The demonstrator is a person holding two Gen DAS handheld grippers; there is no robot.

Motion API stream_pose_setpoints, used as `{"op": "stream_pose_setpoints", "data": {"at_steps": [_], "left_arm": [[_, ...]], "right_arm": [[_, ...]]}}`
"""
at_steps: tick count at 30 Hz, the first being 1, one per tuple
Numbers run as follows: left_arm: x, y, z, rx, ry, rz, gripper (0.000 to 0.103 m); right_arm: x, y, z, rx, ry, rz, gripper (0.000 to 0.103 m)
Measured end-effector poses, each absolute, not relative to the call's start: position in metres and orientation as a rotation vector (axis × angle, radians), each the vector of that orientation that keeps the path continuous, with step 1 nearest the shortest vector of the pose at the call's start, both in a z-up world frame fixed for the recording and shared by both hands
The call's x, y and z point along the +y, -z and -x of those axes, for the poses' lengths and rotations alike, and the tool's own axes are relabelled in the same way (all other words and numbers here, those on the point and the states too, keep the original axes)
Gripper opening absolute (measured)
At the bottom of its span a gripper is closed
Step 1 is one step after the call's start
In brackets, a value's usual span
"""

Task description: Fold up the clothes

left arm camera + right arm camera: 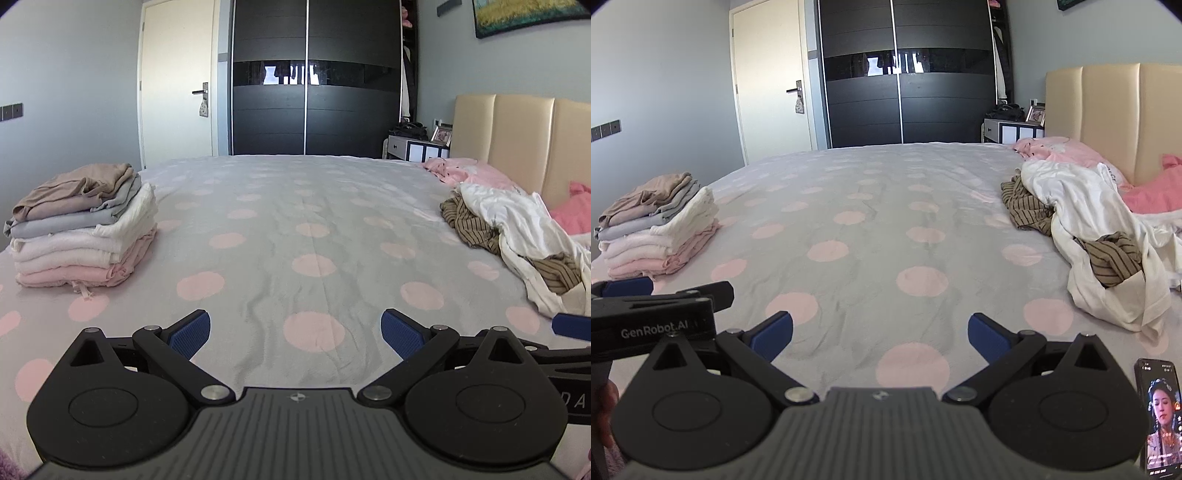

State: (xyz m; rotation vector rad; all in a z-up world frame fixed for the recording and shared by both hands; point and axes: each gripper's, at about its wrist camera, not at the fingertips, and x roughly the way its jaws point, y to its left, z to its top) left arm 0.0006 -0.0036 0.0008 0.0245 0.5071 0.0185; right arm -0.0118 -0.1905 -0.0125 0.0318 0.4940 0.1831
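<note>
Right now the left claw (295,334) and the right claw (880,338) hover side by side, both spread apart and holding nothing, over the bare middle of the bed (314,221). Off to their left sits a folded stack (83,229), already done. Off to their right lies an unfolded heap (1086,229), seemingly next.

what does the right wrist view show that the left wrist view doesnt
Only the right wrist view shows a phone with its screen lit, at the lower right, and the left claw's body from the side.

Only the left wrist view shows a painting on the wall.

Both show the folded stack, the unfolded pile, the wardrobe, and an open claw: left, right.
</note>
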Motion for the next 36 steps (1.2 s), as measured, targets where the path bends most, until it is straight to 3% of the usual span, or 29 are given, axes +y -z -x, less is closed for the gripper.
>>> {"op": "stream_pose_setpoints", "data": {"at_steps": [36], "left_arm": [[0.005, -0.006, 0.004, 0.467, -0.01, 0.083, 0.101]], "right_arm": [[-0.197, 0.004, 0.022, 0.392, -0.153, -0.063, 0.102]]}}
